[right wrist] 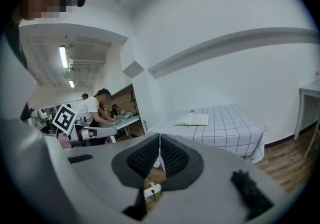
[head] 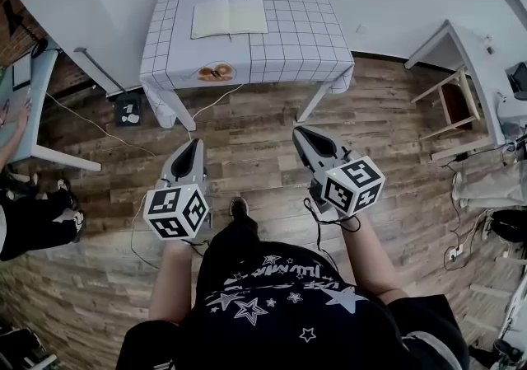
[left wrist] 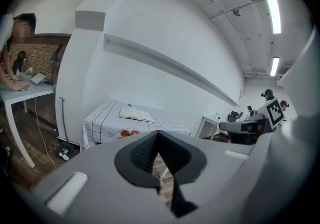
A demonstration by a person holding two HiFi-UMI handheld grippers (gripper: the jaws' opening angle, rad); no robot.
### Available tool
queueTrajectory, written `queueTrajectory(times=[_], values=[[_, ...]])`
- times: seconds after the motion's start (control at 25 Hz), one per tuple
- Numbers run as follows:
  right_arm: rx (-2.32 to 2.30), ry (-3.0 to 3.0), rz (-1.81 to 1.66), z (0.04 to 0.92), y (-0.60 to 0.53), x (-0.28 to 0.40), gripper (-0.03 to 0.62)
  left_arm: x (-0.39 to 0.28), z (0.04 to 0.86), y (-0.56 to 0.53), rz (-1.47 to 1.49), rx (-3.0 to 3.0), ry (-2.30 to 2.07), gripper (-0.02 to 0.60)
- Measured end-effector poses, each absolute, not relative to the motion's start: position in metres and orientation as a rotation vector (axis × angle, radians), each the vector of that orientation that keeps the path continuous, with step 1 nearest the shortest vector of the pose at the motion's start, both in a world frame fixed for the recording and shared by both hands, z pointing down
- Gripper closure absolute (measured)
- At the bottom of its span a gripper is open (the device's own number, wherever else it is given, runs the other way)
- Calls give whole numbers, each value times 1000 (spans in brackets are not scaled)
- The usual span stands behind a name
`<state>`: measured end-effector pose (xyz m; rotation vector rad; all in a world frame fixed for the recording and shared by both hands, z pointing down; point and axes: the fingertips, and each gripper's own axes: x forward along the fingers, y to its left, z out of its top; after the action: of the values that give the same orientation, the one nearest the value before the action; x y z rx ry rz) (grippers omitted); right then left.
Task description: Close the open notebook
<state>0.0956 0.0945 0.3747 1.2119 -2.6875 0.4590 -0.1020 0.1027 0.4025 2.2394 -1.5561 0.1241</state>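
The open notebook (head: 229,17) lies flat on a table with a checked white cloth (head: 305,39), far ahead of me across the wooden floor. It also shows as the notebook (left wrist: 136,114) in the left gripper view and the notebook (right wrist: 192,119) in the right gripper view. My left gripper (head: 195,144) and right gripper (head: 300,131) are held side by side over the floor, pointing toward the table and well short of it. In both gripper views the left gripper (left wrist: 158,135) and right gripper (right wrist: 159,140) have their jaws meeting at the tips, with nothing between them.
A white desk (head: 37,80) with a seated person's legs (head: 33,224) stands at the left. A white side table (head: 461,55) and a wooden stool (head: 453,100) are at the right. A black box (head: 128,109) and a cable (head: 82,121) lie on the floor beside the table's left leg.
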Motion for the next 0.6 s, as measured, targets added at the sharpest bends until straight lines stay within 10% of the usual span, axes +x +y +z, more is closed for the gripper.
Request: queueTrajectory(times=[0.6], values=[[1234,-2661,425,366,16,34,577,-157,400,23,48,2241,-1517,572]])
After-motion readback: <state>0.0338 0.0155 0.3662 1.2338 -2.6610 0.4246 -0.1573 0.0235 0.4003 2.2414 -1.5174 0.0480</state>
